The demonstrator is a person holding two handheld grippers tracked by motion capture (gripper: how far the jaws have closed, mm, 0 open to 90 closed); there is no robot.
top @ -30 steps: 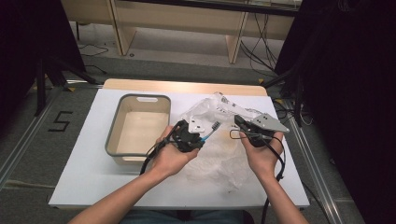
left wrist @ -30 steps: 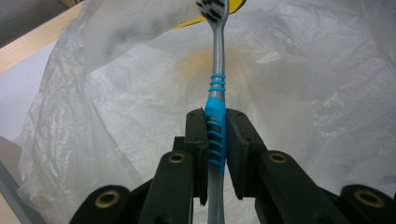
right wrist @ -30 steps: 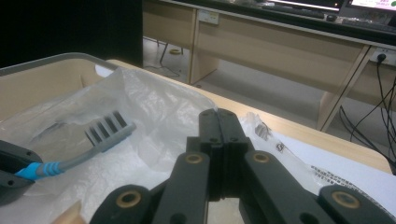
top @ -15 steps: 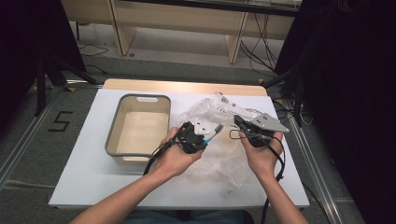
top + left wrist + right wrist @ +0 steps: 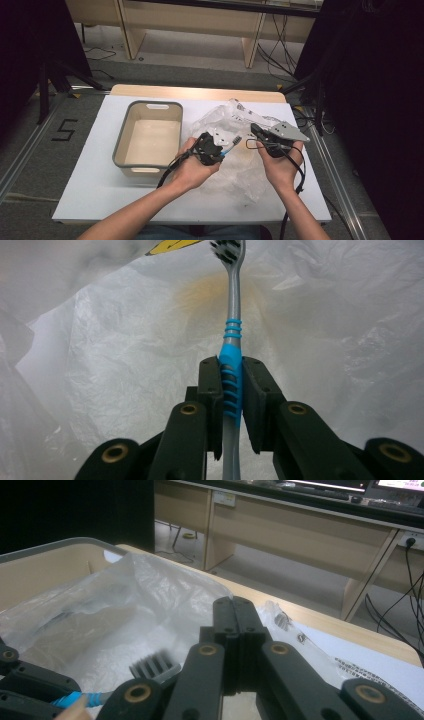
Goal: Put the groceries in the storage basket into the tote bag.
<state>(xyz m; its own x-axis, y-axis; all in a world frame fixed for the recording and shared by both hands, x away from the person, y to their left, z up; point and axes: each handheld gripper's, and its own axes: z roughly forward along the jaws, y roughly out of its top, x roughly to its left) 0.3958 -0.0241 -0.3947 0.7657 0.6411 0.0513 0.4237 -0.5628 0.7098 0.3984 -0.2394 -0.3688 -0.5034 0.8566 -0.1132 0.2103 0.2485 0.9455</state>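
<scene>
A toothbrush (image 5: 235, 141) with a grey and blue handle (image 5: 233, 315) sticks out of my left gripper (image 5: 220, 152), whose pads are shut on the blue ribbed grip (image 5: 232, 375). Its bristle head (image 5: 155, 667) points toward my right gripper (image 5: 257, 131) and lies just beside it. The right gripper's jaws (image 5: 239, 610) are pressed together, and I see nothing between them. Both grippers hover over a crumpled clear plastic bag (image 5: 235, 172) on the white table. The bag film (image 5: 125, 365) is the backdrop behind the brush.
A grey-rimmed beige bin (image 5: 125, 145) stands empty at the left of the bag, and its rim (image 5: 45, 560) lies beyond the plastic. The white tabletop (image 5: 85, 190) has bare room in front and at the left. Desks and cables stand beyond the far edge.
The left gripper with the toothbrush has shifted slightly to the right, nearer the right gripper. The right gripper has stayed where it was.
</scene>
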